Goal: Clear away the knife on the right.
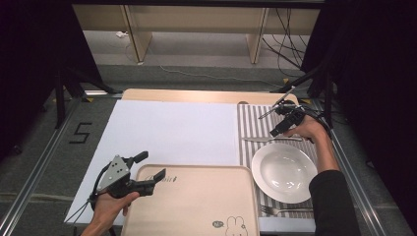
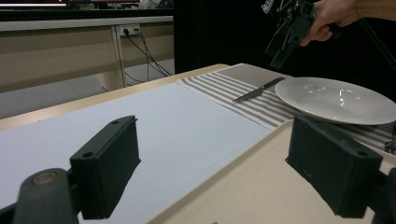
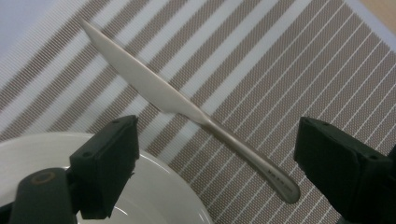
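Observation:
A silver knife [image 3: 187,105] lies on the striped placemat [image 3: 289,60] just behind a white deep plate [image 1: 284,172]. My right gripper [image 3: 215,172] hovers open over the knife's handle end, one jaw above the plate's rim [image 3: 42,149], the other over the mat. In the high view the right gripper [image 1: 276,129] hangs above the knife [image 1: 273,140]. My left gripper [image 1: 150,166] stands open at the far left corner of a beige tray [image 1: 192,201]. The tray's edge [image 2: 219,177] runs between its jaws, which hold nothing.
A fork [image 1: 285,210] lies on the placemat in front of the plate. A white sheet [image 1: 167,130] covers the table's left and middle. The tray carries a rabbit drawing [image 1: 236,227]. Metal rails [image 1: 34,167] flank the table.

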Available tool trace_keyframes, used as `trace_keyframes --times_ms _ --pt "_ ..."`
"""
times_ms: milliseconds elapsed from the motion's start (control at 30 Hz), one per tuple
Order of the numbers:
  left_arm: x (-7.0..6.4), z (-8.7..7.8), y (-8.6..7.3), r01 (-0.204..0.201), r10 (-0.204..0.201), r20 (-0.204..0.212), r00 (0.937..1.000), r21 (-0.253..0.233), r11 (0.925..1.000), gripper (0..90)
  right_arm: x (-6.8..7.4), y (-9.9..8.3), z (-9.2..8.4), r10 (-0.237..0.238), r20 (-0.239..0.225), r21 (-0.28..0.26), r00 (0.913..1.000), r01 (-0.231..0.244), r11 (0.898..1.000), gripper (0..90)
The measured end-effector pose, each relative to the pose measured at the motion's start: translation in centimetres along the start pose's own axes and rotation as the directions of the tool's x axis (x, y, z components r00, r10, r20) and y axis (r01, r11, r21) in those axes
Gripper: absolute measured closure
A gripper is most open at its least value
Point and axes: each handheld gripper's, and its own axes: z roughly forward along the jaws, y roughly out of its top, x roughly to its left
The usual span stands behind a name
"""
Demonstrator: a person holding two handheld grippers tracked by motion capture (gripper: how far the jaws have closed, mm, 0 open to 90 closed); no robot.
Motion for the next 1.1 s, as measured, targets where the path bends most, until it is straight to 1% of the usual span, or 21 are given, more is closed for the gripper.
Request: trace_keyframes --times_ms 67,100,133,167,200,233,300,333,367,500,533,567,600,667,700,867,900,933,1000,1033,1100 --pt "0.0 0.0 0.0 0.002 -0.002 -0.001 1.0 0.001 1.0 15.9 -0.1 0.0 0.4 -0.005 0.008 0.029 0.9999 0.005 1.0 15.1" --pt "0.0 0.0 0.0 0.0 0.0 -0.001 1.0 0.001 1.0 15.9 -0.4 -0.1 0.6 -0.008 0.015 0.027 0.9999 0.007 1.0 15.6" --pt "0.0 0.0 0.0 0.001 -0.001 0.002 1.0 -0.004 1.0 15.9 -0.5 0.0 0.7 0.016 0.015 0.03 0.9998 -0.016 0.999 15.8" --pt "0.0 0.0 0.0 -0.001 0.001 -0.001 1.0 0.0 1.0 15.9 -0.7 0.0 0.9 0.008 0.02 0.024 0.9998 -0.008 1.0 15.9" --pt "0.0 0.0 0.0 -0.001 0.001 -0.004 1.0 0.002 1.0 15.9 -0.6 0.0 1.0 0.017 0.02 0.037 0.9997 -0.018 0.999 15.9" --pt "0.0 0.0 0.0 0.001 -0.001 -0.005 1.0 0.002 1.0 15.9 -0.7 0.1 1.2 0.003 0.02 0.046 0.9998 -0.004 0.999 15.9" --pt "0.0 0.0 0.0 0.001 -0.001 -0.004 1.0 -0.001 1.0 15.9 -0.7 0.2 1.5 0.013 0.027 0.061 0.9996 -0.015 0.998 16.0" --pt "0.0 0.0 0.0 -0.001 0.001 -0.002 1.0 0.001 1.0 15.9 -0.8 0.3 1.6 0.008 0.029 0.057 0.9995 -0.009 0.998 16.0" --pt "-0.1 0.0 0.0 -0.001 0.001 -0.002 1.0 0.003 1.0 15.9 -0.9 0.3 1.8 -0.003 0.041 0.067 0.9991 0.0 0.998 16.2" --pt "0.0 0.0 0.0 -0.001 0.001 -0.001 1.0 0.001 1.0 15.9 -1.1 0.3 2.1 0.001 0.057 0.08 0.9984 -0.006 0.997 16.5" --pt "0.0 0.0 -0.1 -0.001 0.001 -0.001 1.0 0.002 1.0 15.9 -1.2 0.3 2.3 0.001 0.064 0.086 0.9979 -0.007 0.996 16.6" --pt "0.0 -0.1 -0.1 0.002 -0.002 -0.001 1.0 0.003 1.0 15.9 -1.1 0.2 2.3 0.014 0.063 0.106 0.9979 -0.02 0.994 16.7" --pt "0.0 -0.1 -0.1 0.004 -0.004 -0.004 1.0 0.002 1.0 15.9 -1.2 0.2 2.5 0.003 0.068 0.104 0.9977 -0.01 0.995 16.8" --pt "0.0 -0.1 0.0 0.004 -0.004 -0.006 1.0 -0.004 1.0 15.9 -1.2 0.1 2.7 -0.001 0.077 0.124 0.997 -0.008 0.992 17.4" --pt "0.0 -0.1 0.0 0.001 -0.001 -0.004 1.0 -0.002 1.0 15.9 -1.1 0.1 3.0 0.007 0.083 0.134 0.9965 -0.018 0.991 18.3" --pt "-0.1 -0.1 0.0 -0.003 0.003 -0.002 1.0 -0.002 1.0 15.9 -1.3 0.1 3.5 -0.02 0.09 0.148 0.9958 0.006 0.989 19.7" --pt "-0.1 -0.1 0.0 -0.003 0.003 -0.003 1.0 -0.001 1.0 15.9 -1.2 0.1 3.6 -0.003 0.087 0.155 0.9962 -0.01 0.988 20.0" --pt "0.0 -0.1 -0.1 -0.004 0.004 -0.003 1.0 0.002 1.0 15.9 -1.3 0.1 3.8 -0.026 0.088 0.15 0.9958 0.012 0.989 20.3" --pt "0.0 -0.1 -0.1 -0.005 0.005 -0.004 1.0 0.002 1.0 15.9 -1.3 0.2 4.0 -0.025 0.088 0.162 0.9958 0.011 0.987 20.6" --pt "0.0 -0.1 -0.1 -0.003 0.003 -0.004 1.0 0.001 1.0 15.9 -1.3 0.2 4.0 -0.01 0.087 0.162 0.9962 -0.004 0.987 21.3" --pt "0.0 -0.1 -0.1 -0.006 0.006 -0.004 1.0 0.002 1.0 15.9 -1.3 0.2 4.2 -0.015 0.088 0.167 0.996 0.0 0.986 22.7"
